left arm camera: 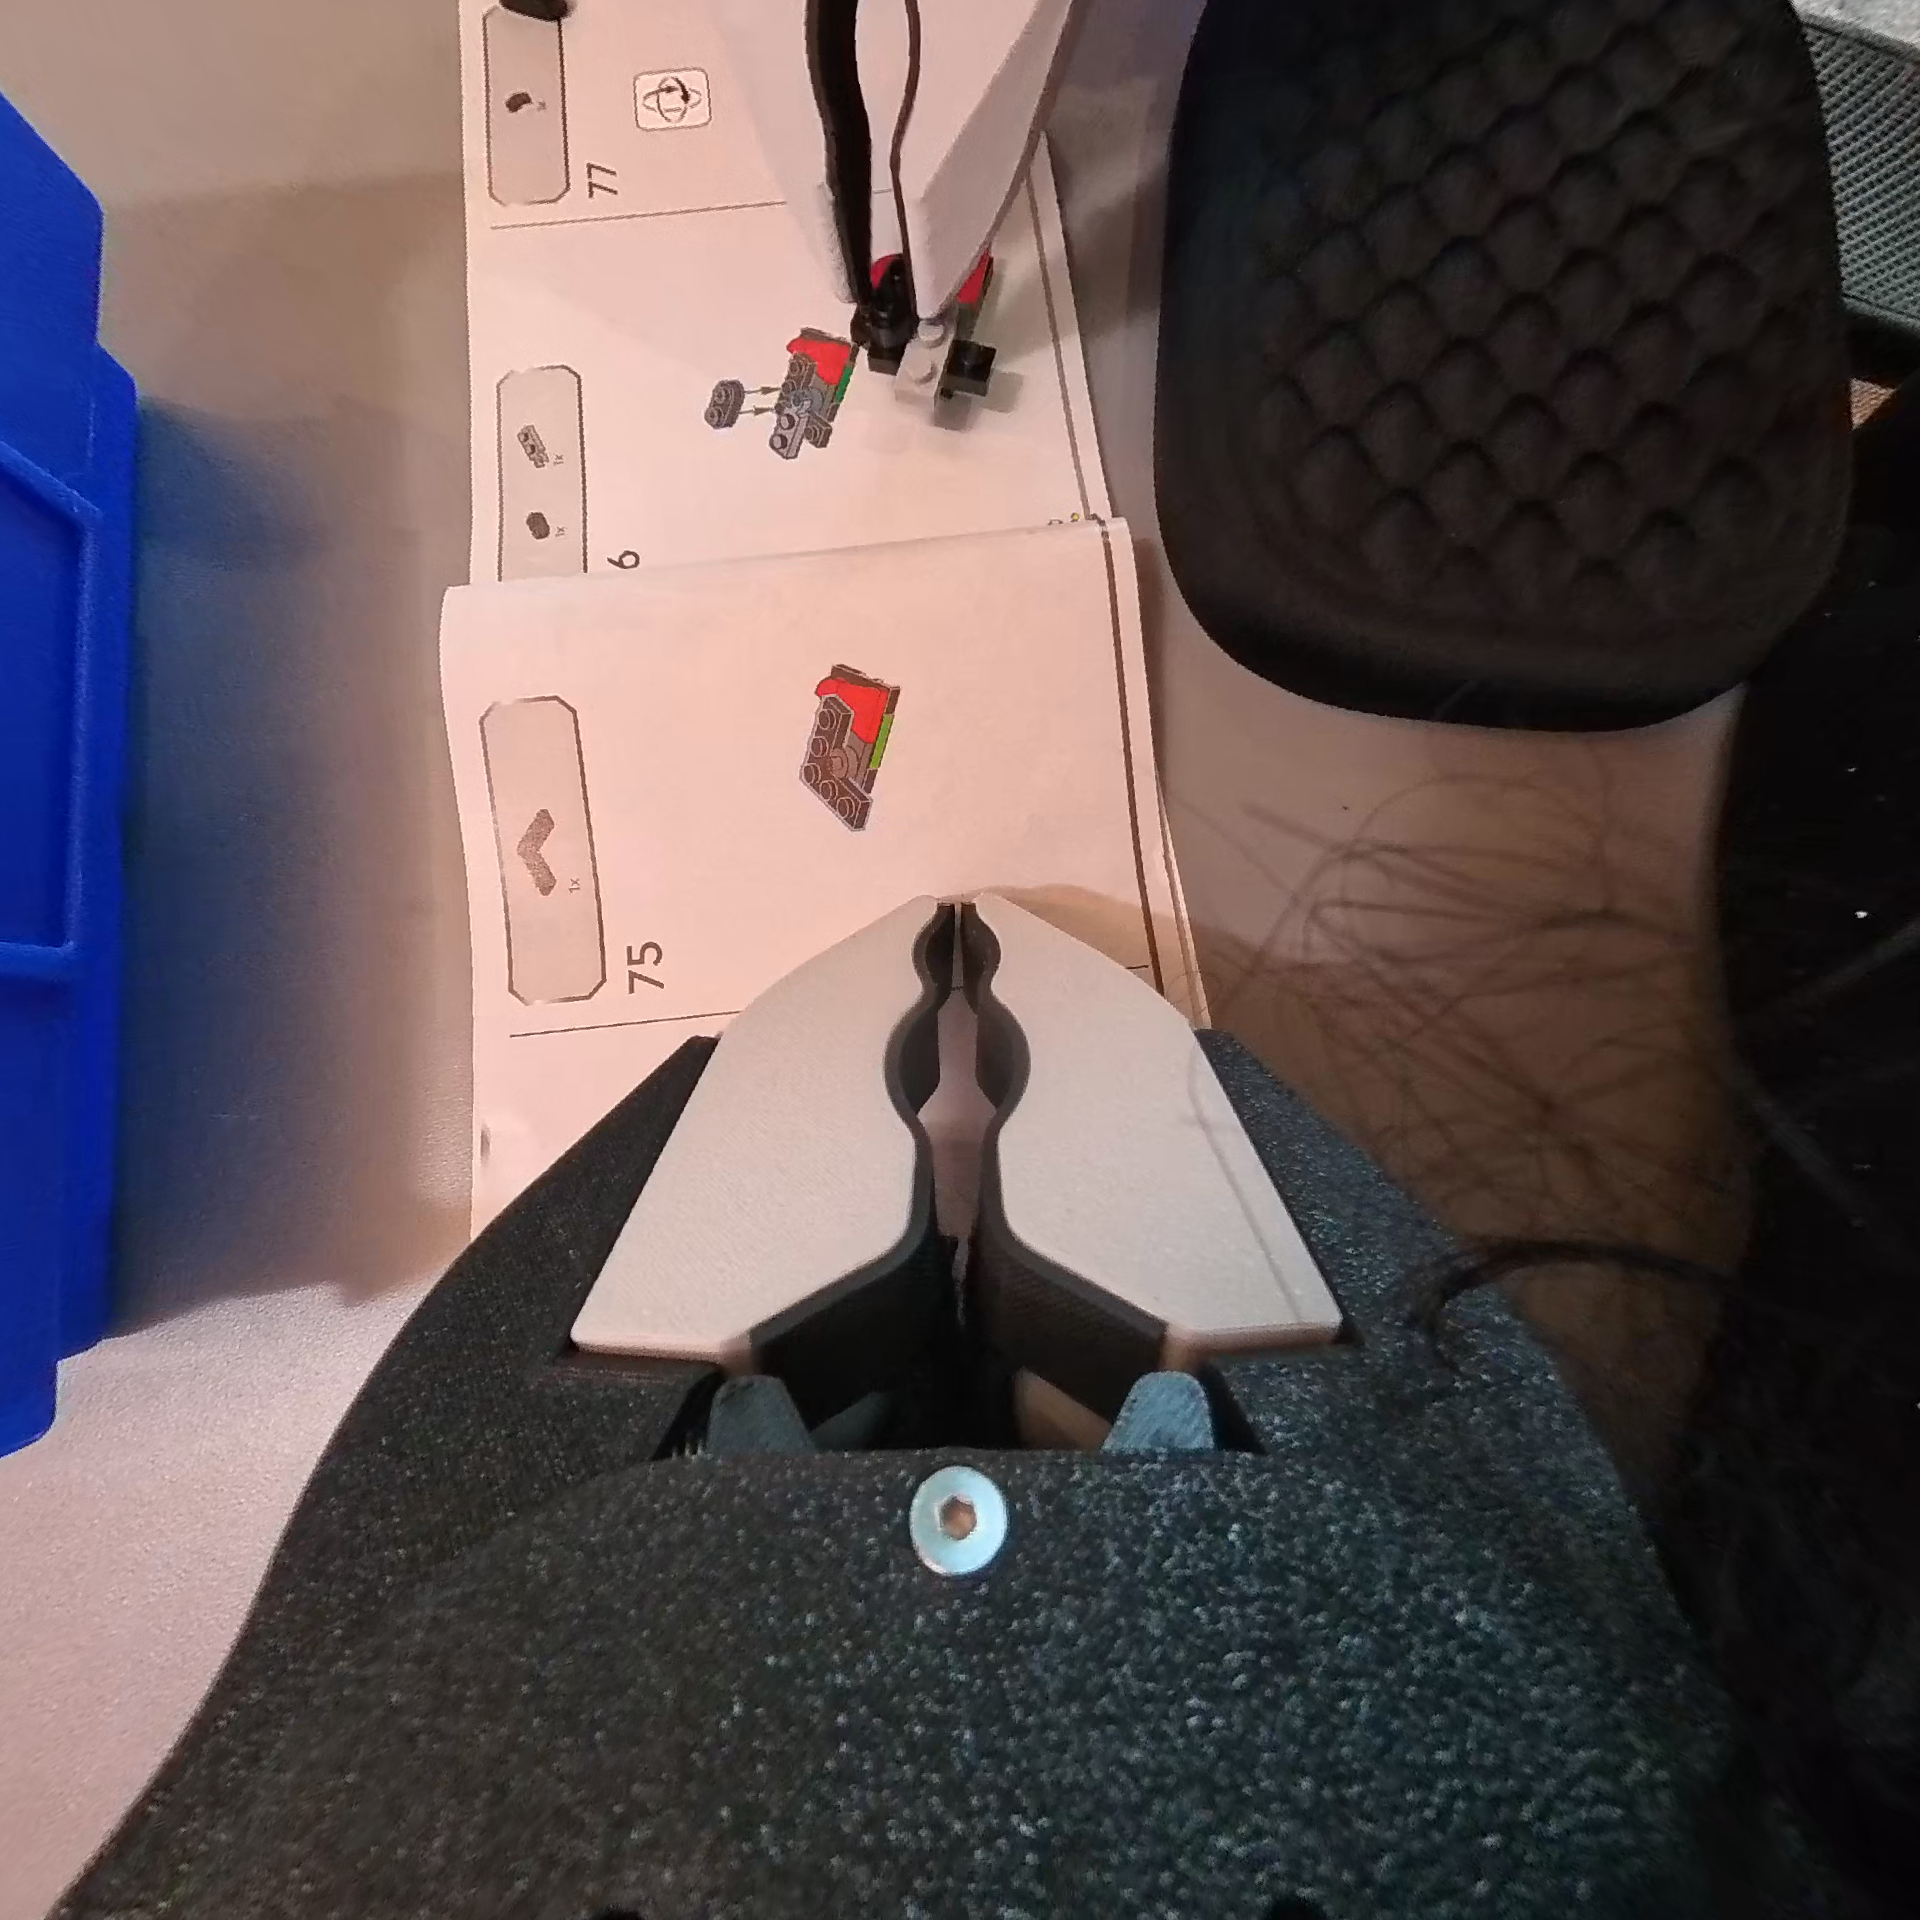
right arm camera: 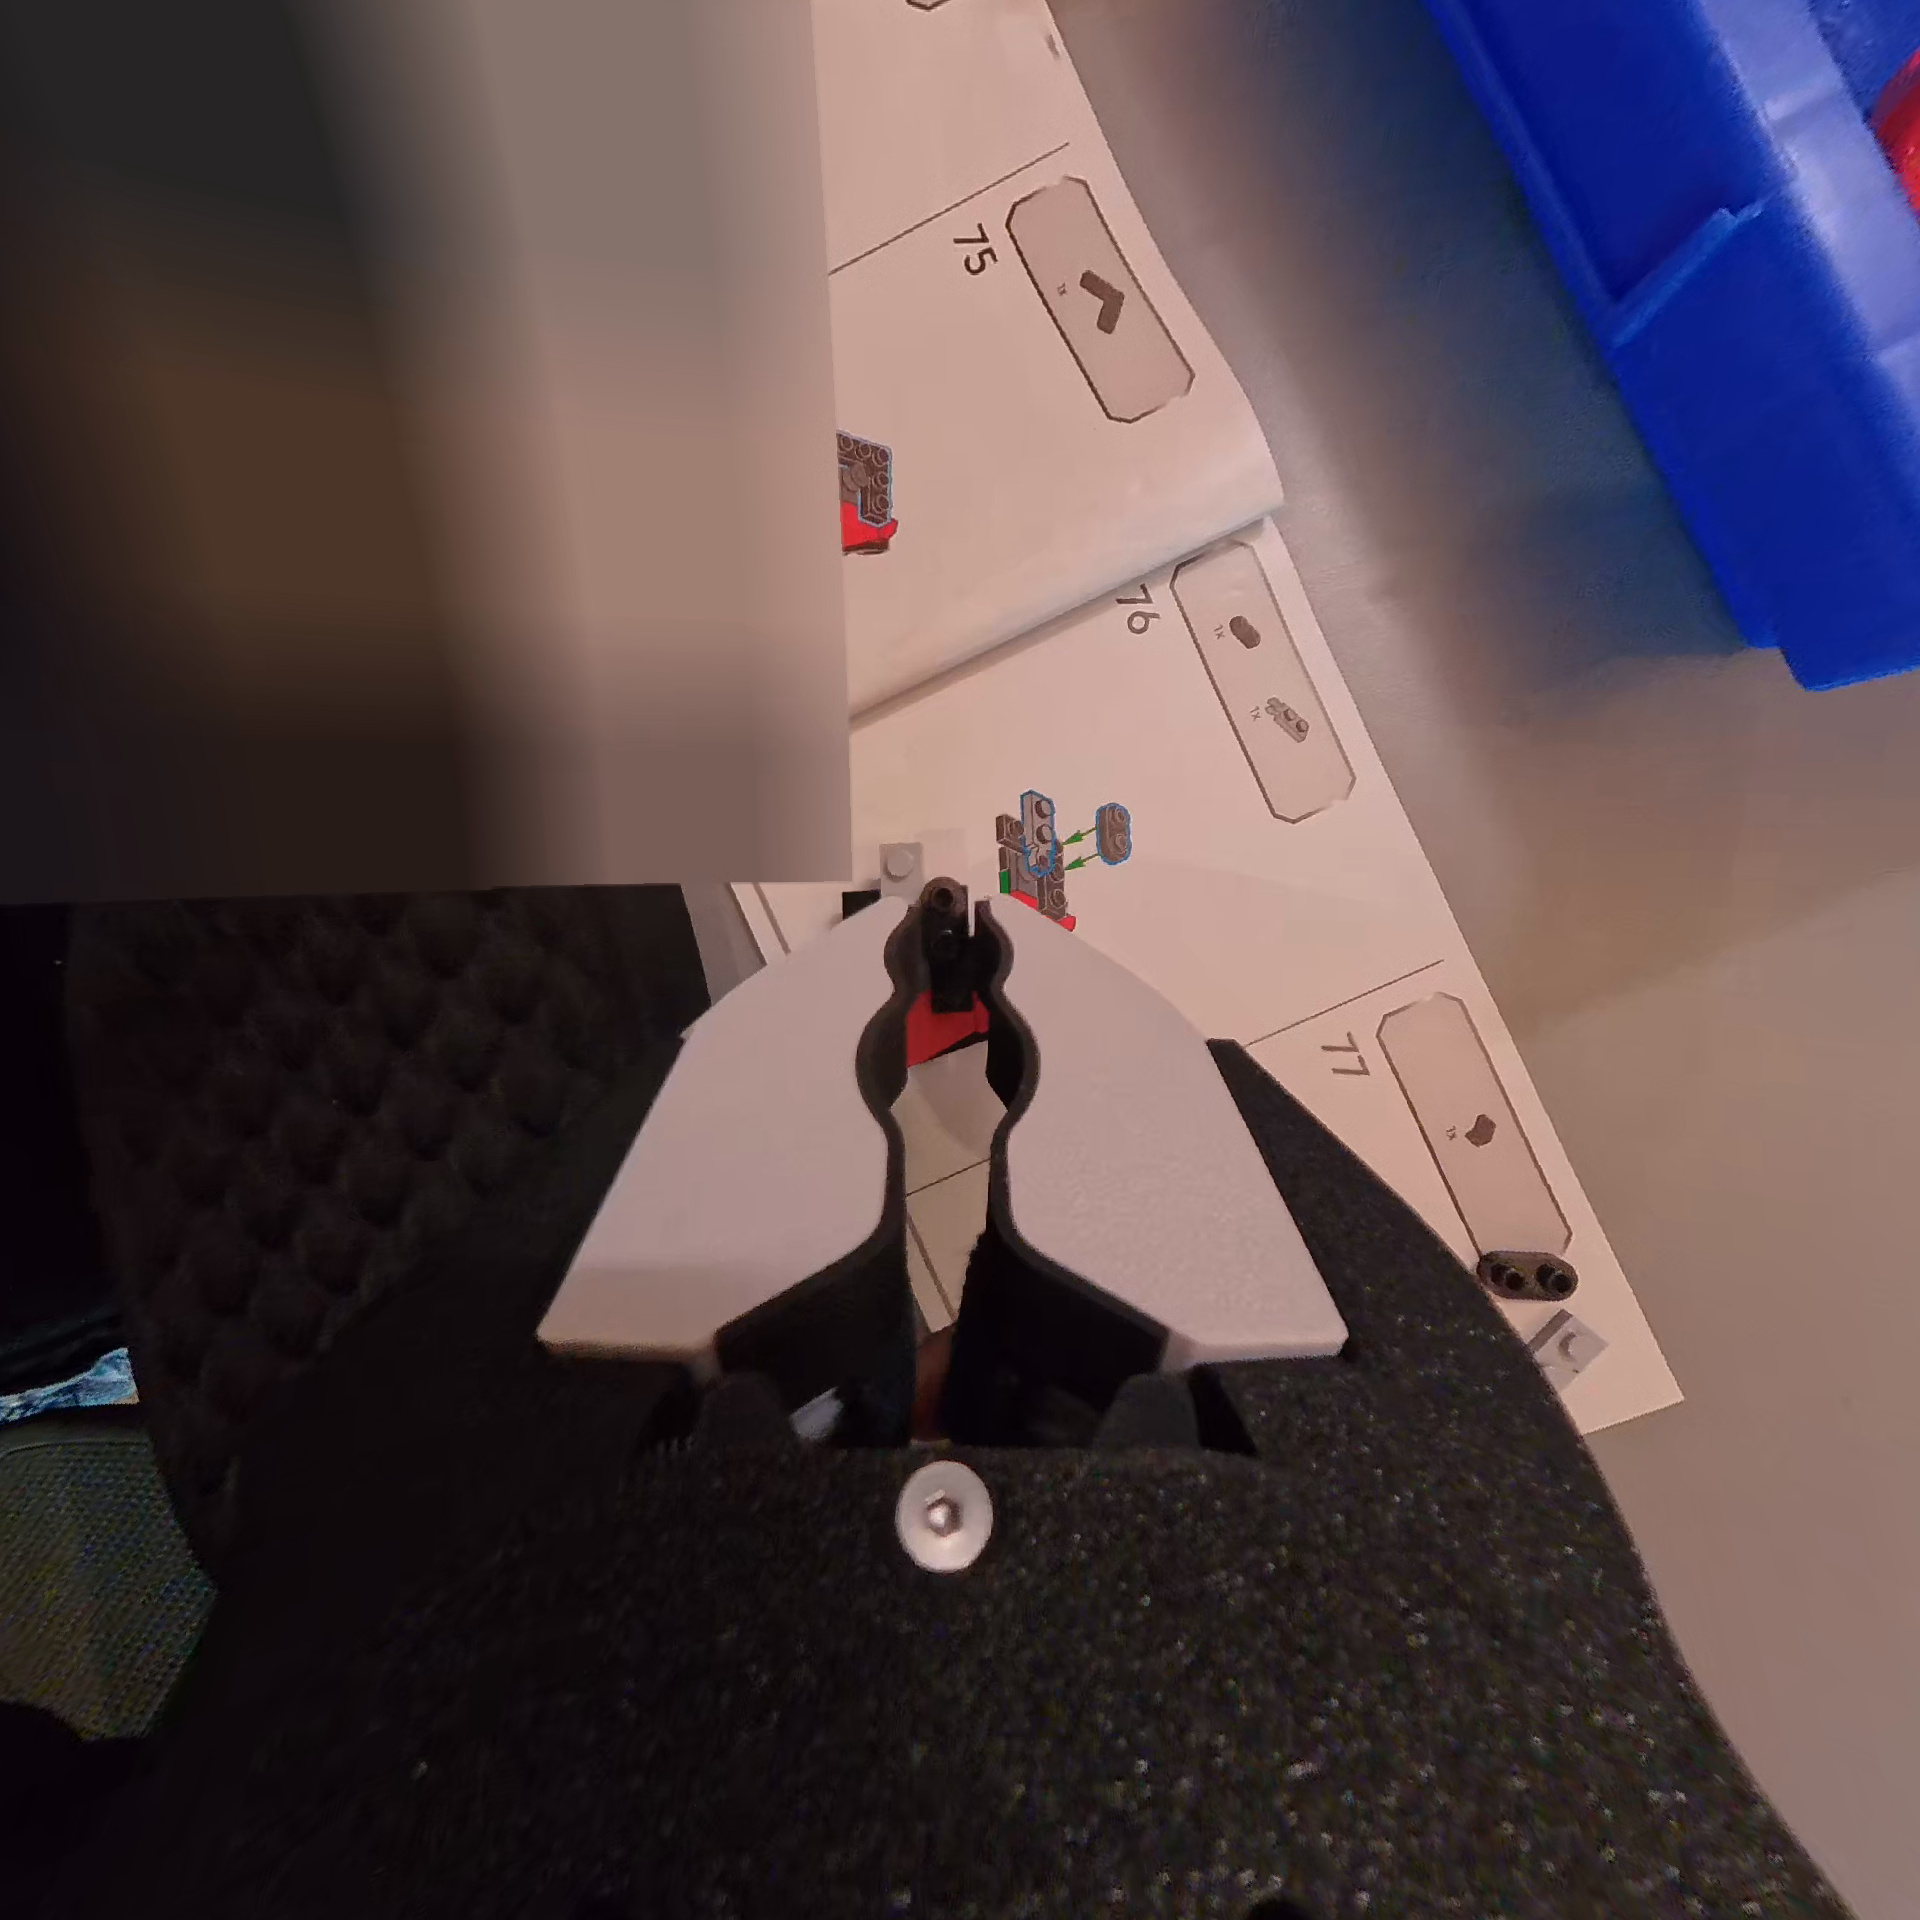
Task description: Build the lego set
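Note:
My right gripper [right arm camera: 966, 914] is shut on a small lego assembly [right arm camera: 948, 977] of black, red and grey bricks, held over the open instruction booklet [right arm camera: 1195, 499]. The same assembly [left arm camera: 930, 343] shows far off in the left wrist view, pinched between the right gripper's fingers [left arm camera: 997, 156] above the booklet [left arm camera: 790, 644]. My left gripper [left arm camera: 958, 914] is shut and empty, low over the booklet's near page. A small black rounded plate with holes [right arm camera: 1525, 1276] and a light grey plate [right arm camera: 1571, 1349] lie on the booklet's corner.
A blue parts bin [left arm camera: 52, 779] stands left of the booklet, and it shows at the top right of the right wrist view [right arm camera: 1745, 343]. A black quilted pad [left arm camera: 1507, 353] lies right of the booklet, with loose dark threads [left arm camera: 1455, 935] beside it. The grippers' ends are close to 11 cm from one another.

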`<move>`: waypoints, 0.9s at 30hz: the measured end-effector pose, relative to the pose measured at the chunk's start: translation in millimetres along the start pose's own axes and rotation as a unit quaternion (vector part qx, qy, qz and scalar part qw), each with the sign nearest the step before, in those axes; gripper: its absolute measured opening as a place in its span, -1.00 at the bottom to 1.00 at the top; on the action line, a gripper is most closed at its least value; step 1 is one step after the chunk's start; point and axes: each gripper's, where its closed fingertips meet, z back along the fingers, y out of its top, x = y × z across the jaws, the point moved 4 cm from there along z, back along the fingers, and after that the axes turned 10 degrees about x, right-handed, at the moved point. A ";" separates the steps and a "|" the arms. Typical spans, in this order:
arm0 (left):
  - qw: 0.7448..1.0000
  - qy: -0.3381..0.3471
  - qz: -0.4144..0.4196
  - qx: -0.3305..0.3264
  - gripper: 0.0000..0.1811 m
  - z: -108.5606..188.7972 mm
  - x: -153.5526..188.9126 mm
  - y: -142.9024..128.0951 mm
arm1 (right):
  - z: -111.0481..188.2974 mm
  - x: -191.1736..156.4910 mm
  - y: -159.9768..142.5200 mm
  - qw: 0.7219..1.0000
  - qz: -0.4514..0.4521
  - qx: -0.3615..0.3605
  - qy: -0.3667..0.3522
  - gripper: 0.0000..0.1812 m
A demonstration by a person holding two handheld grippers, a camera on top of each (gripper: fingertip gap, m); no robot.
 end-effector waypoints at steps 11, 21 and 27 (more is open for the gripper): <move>1.000 0.000 0.000 0.000 -0.99 0.1 -0.1 0.1 | -0.4 -0.8 -1.5 1.000 -0.006 0.000 0.007 -0.87; 1.000 0.000 0.003 -0.001 -0.99 0.4 -0.7 0.3 | 13.2 3.9 -5.3 0.997 -0.050 0.051 -0.004 -0.99; 0.999 0.008 0.012 0.037 -0.81 4.3 -5.1 11.7 | 20.7 -1.7 -11.3 0.990 -0.077 0.114 -0.030 -1.00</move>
